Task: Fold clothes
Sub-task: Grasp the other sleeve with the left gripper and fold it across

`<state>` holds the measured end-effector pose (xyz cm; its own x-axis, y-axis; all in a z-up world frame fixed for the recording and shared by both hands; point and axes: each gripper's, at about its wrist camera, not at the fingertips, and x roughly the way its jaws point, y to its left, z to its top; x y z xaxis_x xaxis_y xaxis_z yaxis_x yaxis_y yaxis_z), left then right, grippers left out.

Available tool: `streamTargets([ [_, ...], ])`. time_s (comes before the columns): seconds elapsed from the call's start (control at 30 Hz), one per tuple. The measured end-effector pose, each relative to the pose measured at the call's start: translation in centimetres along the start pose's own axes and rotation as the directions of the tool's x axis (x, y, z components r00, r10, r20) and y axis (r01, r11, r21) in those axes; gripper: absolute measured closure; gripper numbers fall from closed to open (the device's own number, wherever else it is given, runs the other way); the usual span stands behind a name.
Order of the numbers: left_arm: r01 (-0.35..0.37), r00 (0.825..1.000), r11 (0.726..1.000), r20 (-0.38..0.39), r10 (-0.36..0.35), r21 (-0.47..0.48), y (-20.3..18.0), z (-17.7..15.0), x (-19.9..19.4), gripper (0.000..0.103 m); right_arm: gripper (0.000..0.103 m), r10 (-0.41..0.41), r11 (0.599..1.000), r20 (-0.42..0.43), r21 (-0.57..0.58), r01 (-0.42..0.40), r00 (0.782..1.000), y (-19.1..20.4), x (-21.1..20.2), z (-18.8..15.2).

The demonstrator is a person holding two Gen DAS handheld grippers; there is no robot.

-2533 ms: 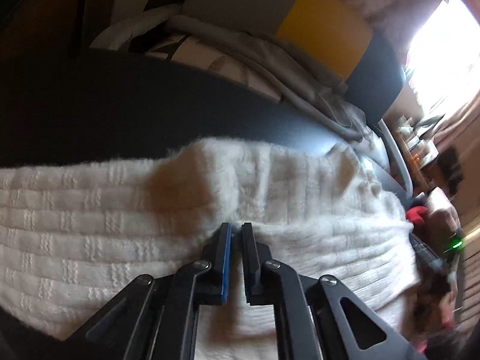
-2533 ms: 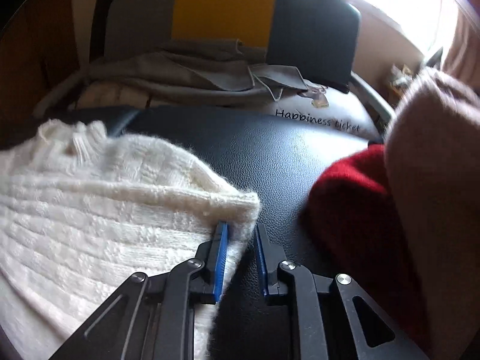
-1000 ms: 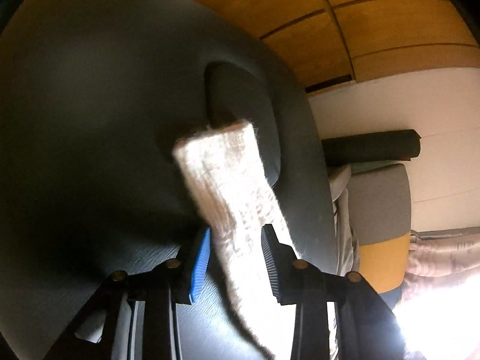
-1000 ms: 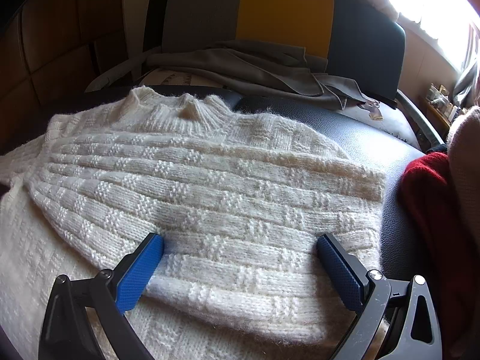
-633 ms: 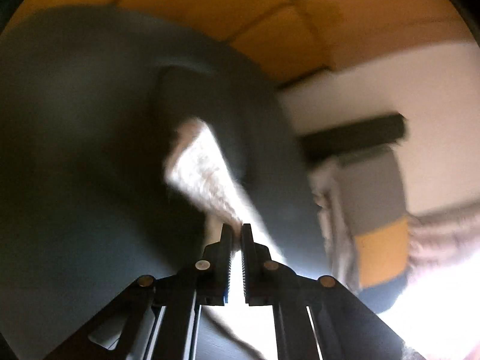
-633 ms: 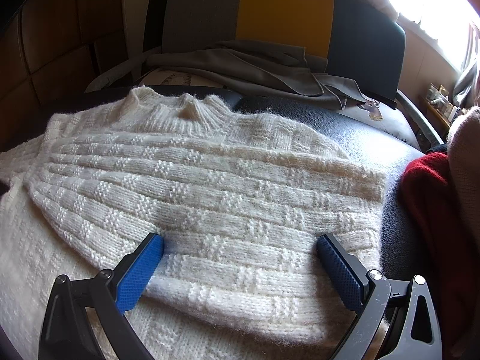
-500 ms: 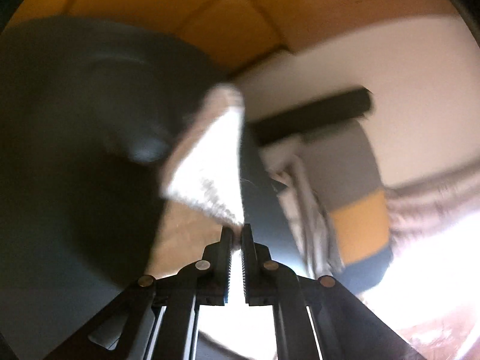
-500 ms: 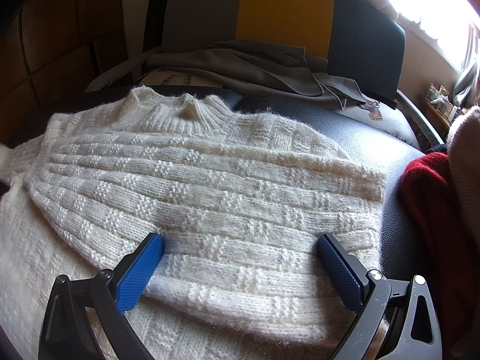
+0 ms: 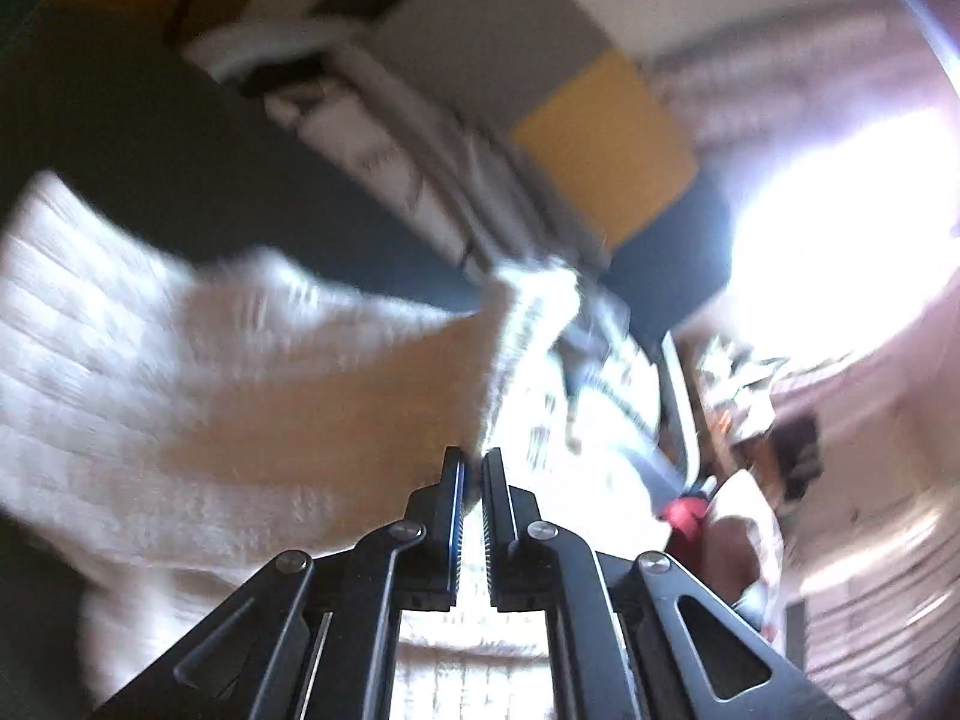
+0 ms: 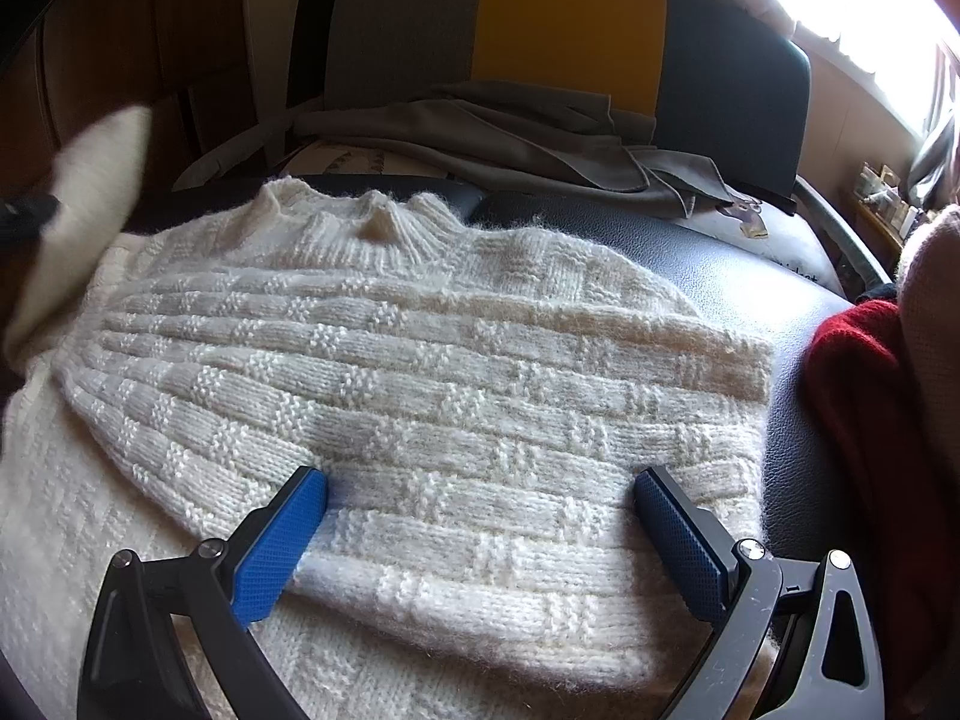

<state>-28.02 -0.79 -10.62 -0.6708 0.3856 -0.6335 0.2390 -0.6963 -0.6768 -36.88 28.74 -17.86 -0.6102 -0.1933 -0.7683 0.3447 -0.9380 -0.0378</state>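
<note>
My left gripper (image 9: 471,468) jaws clamped on cream sweater (image 10: 420,372) sleeve (image 9: 336,396), mid-fold; my right gripper (image 10: 480,516) jaws wide apart over body. Further folds remain.

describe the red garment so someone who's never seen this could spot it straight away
Start at the black padded surface in front of the grey, yellow and dark chair back. Follow the spread-out cream knitted sweater to its right edge. Just past a strip of bare black padding lies the red garment, the only red thing, bunched up against a pale pinkish knit.
</note>
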Motion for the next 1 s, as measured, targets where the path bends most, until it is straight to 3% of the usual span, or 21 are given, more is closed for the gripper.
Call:
streamTargets([
  [0.1,-0.044,0.998,0.999,-0.048,0.045,0.021,-0.1,-1.3,3.0,0.099,0.0,0.006,1.0,0.002,0.005,-0.006,1.0,0.0,0.0,-0.1],
  [0.17,-0.029,0.999,0.999,-0.04,0.03,0.026,0.3,-1.6,3.7,0.098,0.0,0.011,1.0,0.003,0.008,-0.011,1.0,-0.1,-0.1,0.0],
  [0.23,0.002,0.999,1.0,-0.033,-0.002,0.01,0.8,-1.2,3.0,0.089,0.0,0.015,1.0,0.003,0.012,-0.015,1.0,-0.2,-0.1,0.0],
  [0.37,0.025,0.999,1.0,0.037,-0.025,0.015,1.8,-1.4,-2.2,0.081,0.001,0.054,0.998,0.0,0.024,-0.054,0.999,-0.3,-0.7,0.6],
  [0.47,0.017,0.998,1.0,0.064,-0.018,0.017,3.7,-2.0,-5.4,0.081,0.005,0.179,0.977,0.079,0.1,-0.187,0.981,0.0,-2.9,1.8],
  [0.53,-0.019,0.997,1.0,0.073,0.018,0.009,4.9,-2.5,-6.1,0.081,0.007,0.319,0.93,0.109,0.157,-0.333,0.941,0.9,-3.6,2.6],
  [0.57,-0.036,0.996,0.999,0.077,0.036,-0.001,5.8,-2.9,-6.2,0.081,0.013,0.395,0.893,0.113,0.183,-0.41,0.912,1.7,-3.5,3.0],
  [0.6,-0.047,0.996,0.999,0.078,0.048,-0.014,6.8,-3.3,-6.4,0.081,0.025,0.441,0.867,0.115,0.203,-0.455,0.89,2.4,-3.3,3.3],
  [0.67,-0.06,0.995,0.997,0.074,0.063,-0.045,8.5,-3.6,-6.6,0.081,0.038,0.521,0.803,0.114,0.27,-0.531,0.846,3.7,-2.3,3.7],
  [0.7,-0.057,0.995,0.997,0.079,0.061,-0.054,9.0,-3.6,-6.7,0.081,0.04,0.552,0.77,0.114,0.309,-0.558,0.826,4.3,-1.6,3.8],
  [0.8,-0.037,0.994,0.998,0.096,0.043,-0.059,10.2,-3.5,-7.0,0.081,0.04,0.589,0.701,0.123,0.415,-0.58,0.799,5.5,0.5,4.1],
  [1.0,-0.006,0.994,0.999,0.11,0.01,-0.035,11.5,-3.6,-7.4,0.085,0.043,0.555,0.655,0.161,0.52,-0.548,0.816,7.3,3.2,4.8],
])
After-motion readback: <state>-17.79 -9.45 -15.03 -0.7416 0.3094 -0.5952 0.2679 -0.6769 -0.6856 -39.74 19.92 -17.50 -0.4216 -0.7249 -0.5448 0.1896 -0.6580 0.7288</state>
